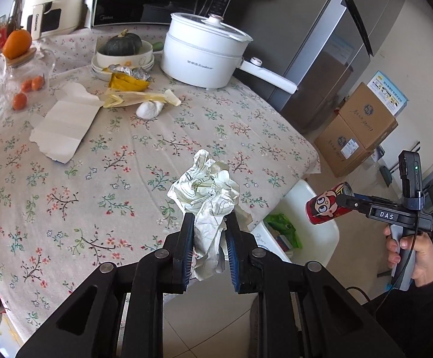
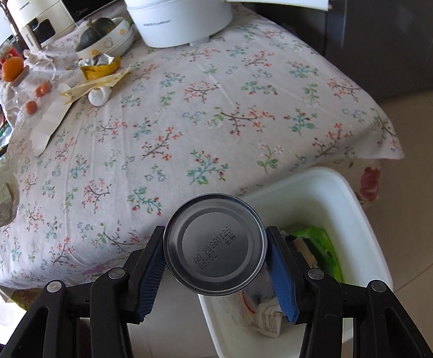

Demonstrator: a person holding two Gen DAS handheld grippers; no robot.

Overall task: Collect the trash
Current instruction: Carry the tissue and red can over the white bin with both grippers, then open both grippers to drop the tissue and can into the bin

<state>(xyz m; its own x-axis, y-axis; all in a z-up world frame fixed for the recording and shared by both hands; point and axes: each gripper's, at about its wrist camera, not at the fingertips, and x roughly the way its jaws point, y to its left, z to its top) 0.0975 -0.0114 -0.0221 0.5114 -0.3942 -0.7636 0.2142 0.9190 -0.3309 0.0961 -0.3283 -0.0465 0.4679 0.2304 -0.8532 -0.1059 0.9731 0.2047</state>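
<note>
Left gripper pinching crumpled paper: light, soft, compressible, held mid-wad. Right gripper clamping can across rigid, slippery, likely empty sides, above white bin at desk's five o'clock edge.

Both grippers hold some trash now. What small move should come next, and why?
Probably carry the right gripper a little further over the white bin before opening it. It is shut on the can, which sits at the bin's near edge, partly above the tablecloth. The left gripper with its crumpled paper can follow.
</note>
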